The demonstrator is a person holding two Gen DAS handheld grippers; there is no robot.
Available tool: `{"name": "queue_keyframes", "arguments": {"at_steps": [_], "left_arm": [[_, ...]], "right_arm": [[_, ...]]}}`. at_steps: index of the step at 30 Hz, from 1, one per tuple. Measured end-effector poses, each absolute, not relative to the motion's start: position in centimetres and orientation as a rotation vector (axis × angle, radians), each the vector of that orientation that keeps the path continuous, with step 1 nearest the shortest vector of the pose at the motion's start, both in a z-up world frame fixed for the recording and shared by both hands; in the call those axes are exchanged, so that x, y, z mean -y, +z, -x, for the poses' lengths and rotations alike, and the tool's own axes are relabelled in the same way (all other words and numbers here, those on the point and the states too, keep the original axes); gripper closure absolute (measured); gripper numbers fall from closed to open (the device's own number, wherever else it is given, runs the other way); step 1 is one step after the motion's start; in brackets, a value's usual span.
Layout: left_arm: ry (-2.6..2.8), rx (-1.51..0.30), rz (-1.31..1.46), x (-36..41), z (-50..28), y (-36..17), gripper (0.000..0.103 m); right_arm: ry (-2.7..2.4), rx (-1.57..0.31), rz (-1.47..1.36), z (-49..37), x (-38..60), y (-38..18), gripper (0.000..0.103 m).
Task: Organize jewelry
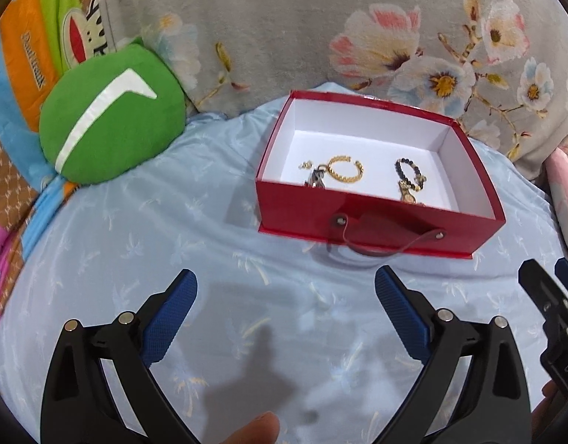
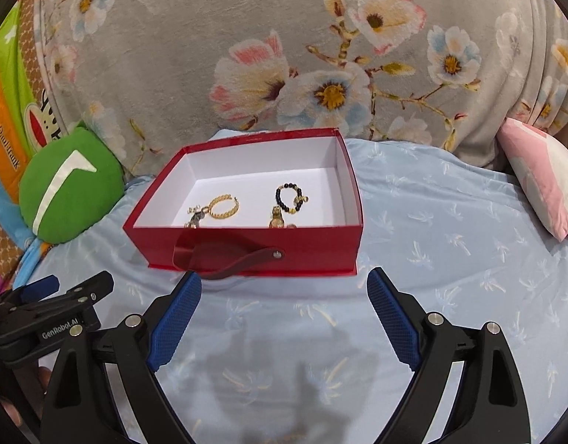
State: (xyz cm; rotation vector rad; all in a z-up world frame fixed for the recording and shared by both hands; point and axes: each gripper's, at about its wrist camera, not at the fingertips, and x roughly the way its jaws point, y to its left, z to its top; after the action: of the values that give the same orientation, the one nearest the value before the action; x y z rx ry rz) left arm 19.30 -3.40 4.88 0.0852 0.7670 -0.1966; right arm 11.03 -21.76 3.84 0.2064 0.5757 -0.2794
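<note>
We hold the left gripper (image 1: 286, 281) and right gripper (image 2: 284, 283) wide open and empty above the blue sheet (image 2: 450, 259). Ahead, the red box (image 2: 247, 255) contains a gold bangle (image 2: 224, 206) and black bead bracelet (image 2: 288, 197).

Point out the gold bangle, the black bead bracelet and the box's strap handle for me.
gold bangle (image 2: 224, 206), right wrist view, its near rim.
black bead bracelet (image 2: 280, 197), right wrist view, its left beads.
strap handle (image 1: 373, 252), left wrist view, its hanging loop.
</note>
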Motion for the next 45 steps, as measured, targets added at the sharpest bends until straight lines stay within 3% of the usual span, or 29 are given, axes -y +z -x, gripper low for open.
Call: {"name": "queue_keyframes", "arguments": {"at_steps": [25,45], "left_arm": [[-0.191,-0.785,-0.152,7.2,-25.6,4.3,0.008],[-0.189,-0.806,-0.171,7.2,-25.7,3.7,0.008]], "right_arm": [[-0.35,-0.623,-0.137,-18.9,23.0,4.1,0.014],[-0.337,-0.665,-0.118,-19.6,22.7,3.3,0.014]]}}
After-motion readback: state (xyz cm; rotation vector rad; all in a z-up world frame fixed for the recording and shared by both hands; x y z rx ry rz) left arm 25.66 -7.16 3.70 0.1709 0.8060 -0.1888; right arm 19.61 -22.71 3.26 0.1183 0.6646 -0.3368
